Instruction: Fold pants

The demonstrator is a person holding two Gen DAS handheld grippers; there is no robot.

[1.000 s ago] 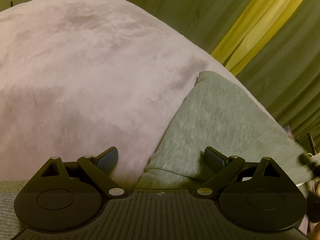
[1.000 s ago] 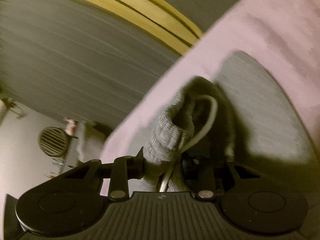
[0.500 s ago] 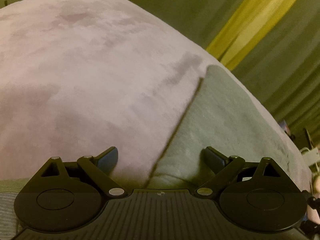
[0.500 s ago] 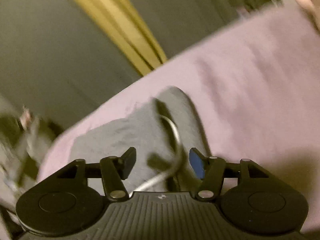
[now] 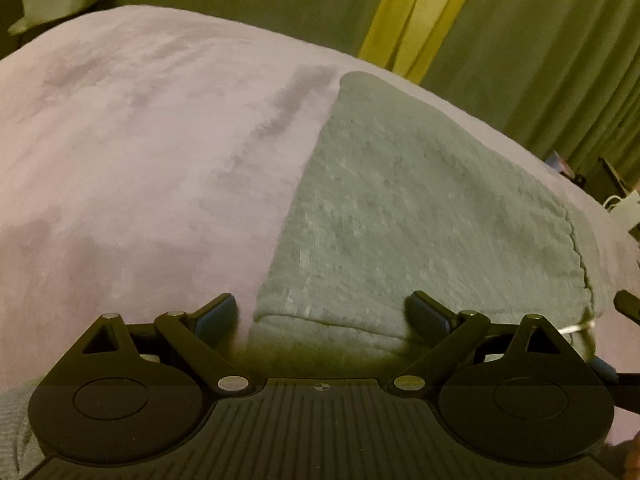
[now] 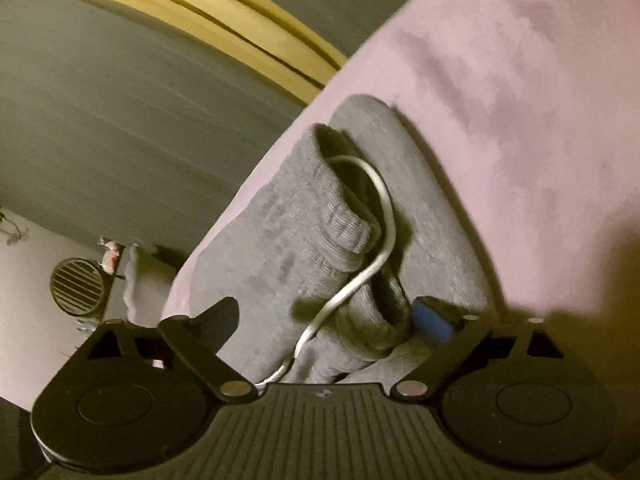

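The grey pants (image 5: 420,208) lie folded flat on the pink plush blanket (image 5: 140,152). My left gripper (image 5: 320,316) is open just above their near folded edge, and its pads touch nothing. In the right wrist view the ribbed waistband (image 6: 320,216) with its white drawstring (image 6: 372,248) lies loose on the folded pants (image 6: 432,216). My right gripper (image 6: 324,316) is opening wide; the waistband and the cord lie between its fingers and the pads do not press on them. The tip of the other gripper (image 5: 626,306) shows at the right edge of the left wrist view.
Green curtains (image 5: 540,48) with a yellow strip (image 5: 416,12) hang behind the bed. A round vent (image 6: 76,286) and small clutter sit by the wall at the far left of the right wrist view. The blanket spreads wide to the left of the pants.
My right gripper went from shut on the waistband to wide open, and the waistband dropped onto the folded pants. My left gripper rolled and shifted, so the pants now fill more of its view.
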